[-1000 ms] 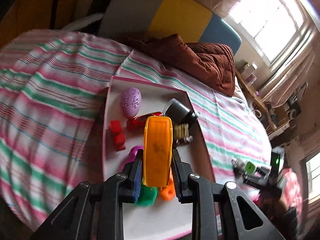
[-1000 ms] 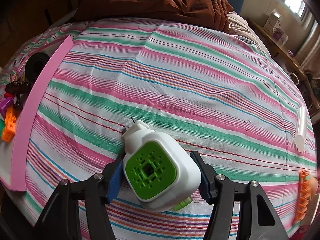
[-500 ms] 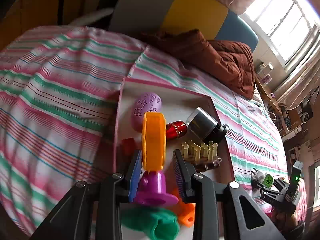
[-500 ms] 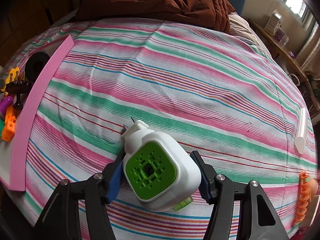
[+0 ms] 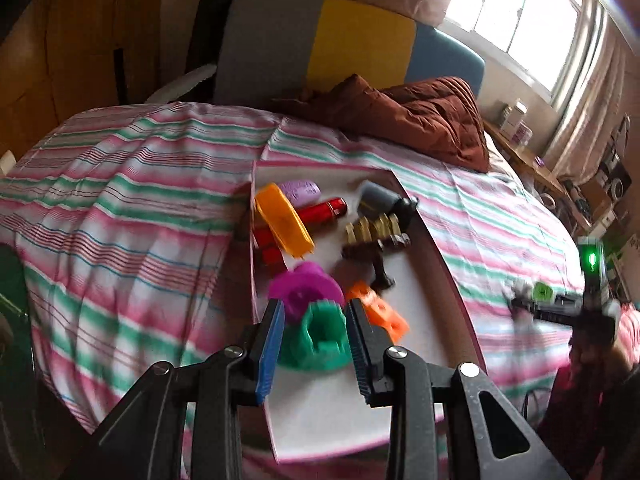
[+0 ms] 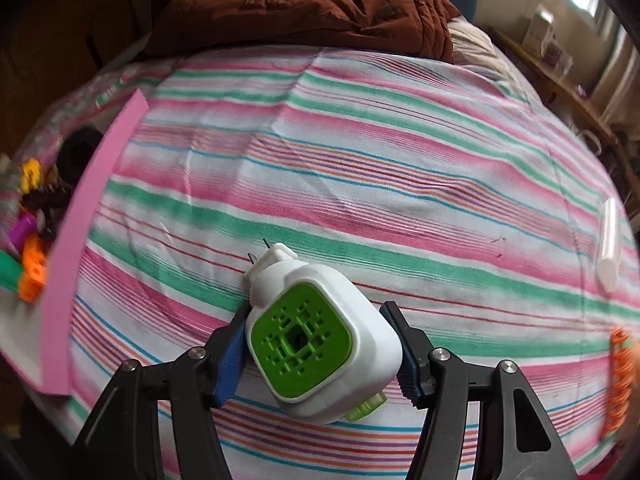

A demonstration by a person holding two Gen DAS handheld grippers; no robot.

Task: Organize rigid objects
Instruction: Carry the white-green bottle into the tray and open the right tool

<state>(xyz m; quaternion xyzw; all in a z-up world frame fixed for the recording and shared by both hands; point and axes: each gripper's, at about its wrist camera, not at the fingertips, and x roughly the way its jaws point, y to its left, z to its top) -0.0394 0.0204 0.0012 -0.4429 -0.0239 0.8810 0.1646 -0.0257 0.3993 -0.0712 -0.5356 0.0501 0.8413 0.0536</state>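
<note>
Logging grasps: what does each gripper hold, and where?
Right gripper clamps the white plug-in device by its two sides. Left gripper is open, holding nothing.

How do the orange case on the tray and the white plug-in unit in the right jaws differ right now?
The orange case lies free on the tray among other items; the white plug-in unit sits on the striped bedspread, clamped by the right gripper. The case is long and plain orange; the unit is squat with a green grille. Both are rigid plastic.

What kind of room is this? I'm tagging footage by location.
Most likely a bedroom: a pink-and-green striped bedsheet covers a bed, a rumpled brown quilt lies at its far end, and a curtained window lights it.
</note>
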